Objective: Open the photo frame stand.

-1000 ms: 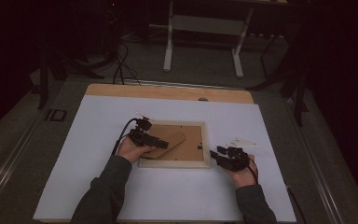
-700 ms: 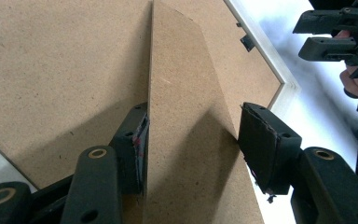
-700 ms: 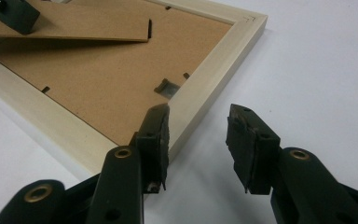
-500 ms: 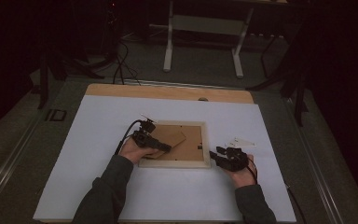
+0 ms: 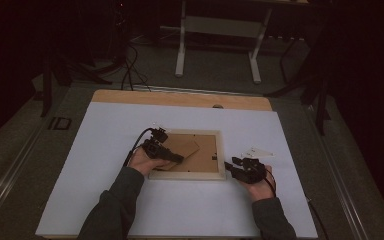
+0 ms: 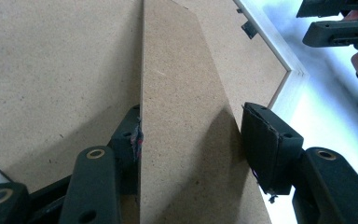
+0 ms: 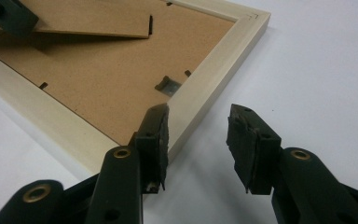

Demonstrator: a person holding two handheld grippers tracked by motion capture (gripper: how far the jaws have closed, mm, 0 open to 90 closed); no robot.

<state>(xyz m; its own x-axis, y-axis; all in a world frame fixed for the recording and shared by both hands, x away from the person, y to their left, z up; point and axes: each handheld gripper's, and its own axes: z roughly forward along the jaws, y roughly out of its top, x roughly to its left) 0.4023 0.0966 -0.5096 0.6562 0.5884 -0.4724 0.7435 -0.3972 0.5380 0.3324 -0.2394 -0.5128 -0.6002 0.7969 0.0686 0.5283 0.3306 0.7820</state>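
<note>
The picture frame lies face down near the middle of the table, with its hinged stand on its back panel, toward the frame's left side. The left gripper rests over the frame's left edge, with the stand between its jaws. The right gripper sits on the table just beside the frame's near right corner, toward the table's right edge.

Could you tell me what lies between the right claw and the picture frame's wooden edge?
In the right gripper view, the right claw straddles the pale wooden picture frame: only bare white tabletop between.
</note>
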